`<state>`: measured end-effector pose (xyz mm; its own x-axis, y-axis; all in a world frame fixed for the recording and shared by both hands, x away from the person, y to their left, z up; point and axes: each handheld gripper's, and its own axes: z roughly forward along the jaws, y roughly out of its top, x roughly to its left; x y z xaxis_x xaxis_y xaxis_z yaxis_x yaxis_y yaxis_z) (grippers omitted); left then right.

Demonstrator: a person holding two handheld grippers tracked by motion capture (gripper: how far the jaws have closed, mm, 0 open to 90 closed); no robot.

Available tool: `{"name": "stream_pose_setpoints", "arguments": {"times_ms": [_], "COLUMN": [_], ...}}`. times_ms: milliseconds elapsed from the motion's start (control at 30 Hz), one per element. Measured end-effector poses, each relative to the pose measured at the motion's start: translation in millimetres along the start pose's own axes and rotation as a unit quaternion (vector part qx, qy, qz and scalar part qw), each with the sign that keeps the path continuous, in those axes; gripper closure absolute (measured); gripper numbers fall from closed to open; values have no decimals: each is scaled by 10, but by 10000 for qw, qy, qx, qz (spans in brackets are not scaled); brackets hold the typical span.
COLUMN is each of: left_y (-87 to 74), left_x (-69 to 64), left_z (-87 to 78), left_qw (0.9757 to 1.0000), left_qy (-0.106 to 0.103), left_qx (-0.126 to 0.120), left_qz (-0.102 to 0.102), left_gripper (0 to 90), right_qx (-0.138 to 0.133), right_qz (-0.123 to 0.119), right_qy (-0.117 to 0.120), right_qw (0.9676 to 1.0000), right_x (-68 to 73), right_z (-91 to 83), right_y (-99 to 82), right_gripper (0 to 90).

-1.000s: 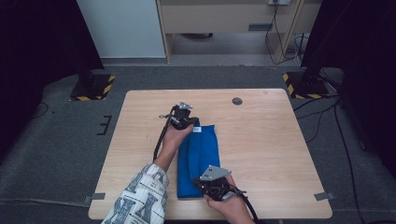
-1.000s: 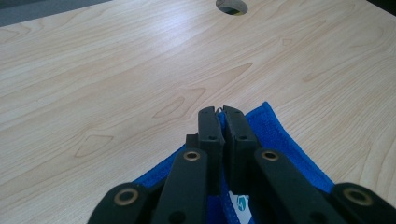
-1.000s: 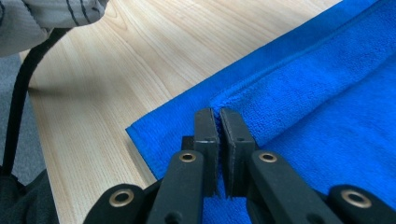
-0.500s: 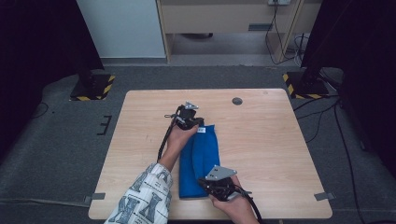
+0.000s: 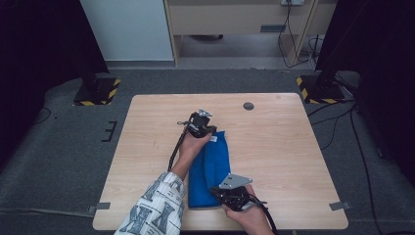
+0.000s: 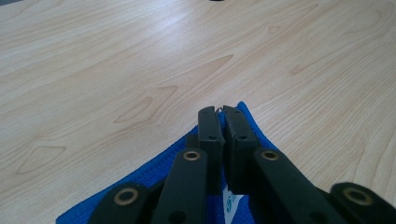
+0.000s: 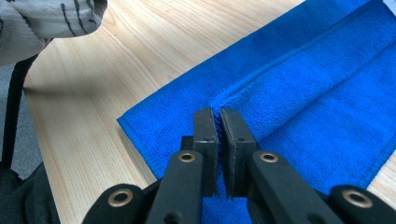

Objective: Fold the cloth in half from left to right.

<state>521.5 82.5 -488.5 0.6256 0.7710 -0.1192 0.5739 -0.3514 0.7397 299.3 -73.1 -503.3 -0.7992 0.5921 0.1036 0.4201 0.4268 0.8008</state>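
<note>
high view: a folded blue cloth (image 5: pixel 209 169) lies mid-table toward the near edge. the left gripper (image 5: pixel 204 128) pinches its far end, the right gripper (image 5: pixel 226 194) its near end, jaws nearly together on fabric. pulling unevenly could let the thin fold slip out and skew.

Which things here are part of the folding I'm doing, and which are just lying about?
In the job:
- blue microfibre cloth, folded lengthwise
- left gripper, shut at the cloth's far end
- right gripper, shut at its near end

Lying about:
- round dark cable port in the wooden table
- hazard-striped stand bases on the floor
</note>
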Motion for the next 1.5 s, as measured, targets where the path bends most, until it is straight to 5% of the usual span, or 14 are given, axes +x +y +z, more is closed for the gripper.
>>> {"name": "stream_pose_setpoints", "arguments": {"times_ms": [1067,1267,1500], "left_y": [8,17,39], "left_x": [-45,-83,-107], "left_z": [123,144,139], "left_qw": [9997,9995,9987], "left_qy": [157,19,-94], "left_qx": [7,-60,-161], "left_qz": [-199,-312,-466], "left_gripper": [879,788,742], "right_qx": [181,202,312], "right_qz": [264,423,537], "right_qy": [7,-194,-288], "right_qw": [9995,9987,9977], "right_x": [-86,-150,-198], "right_z": [-77,-121,-149], "right_y": [-139,-182,-220], "right_gripper": [841,663,564]}}
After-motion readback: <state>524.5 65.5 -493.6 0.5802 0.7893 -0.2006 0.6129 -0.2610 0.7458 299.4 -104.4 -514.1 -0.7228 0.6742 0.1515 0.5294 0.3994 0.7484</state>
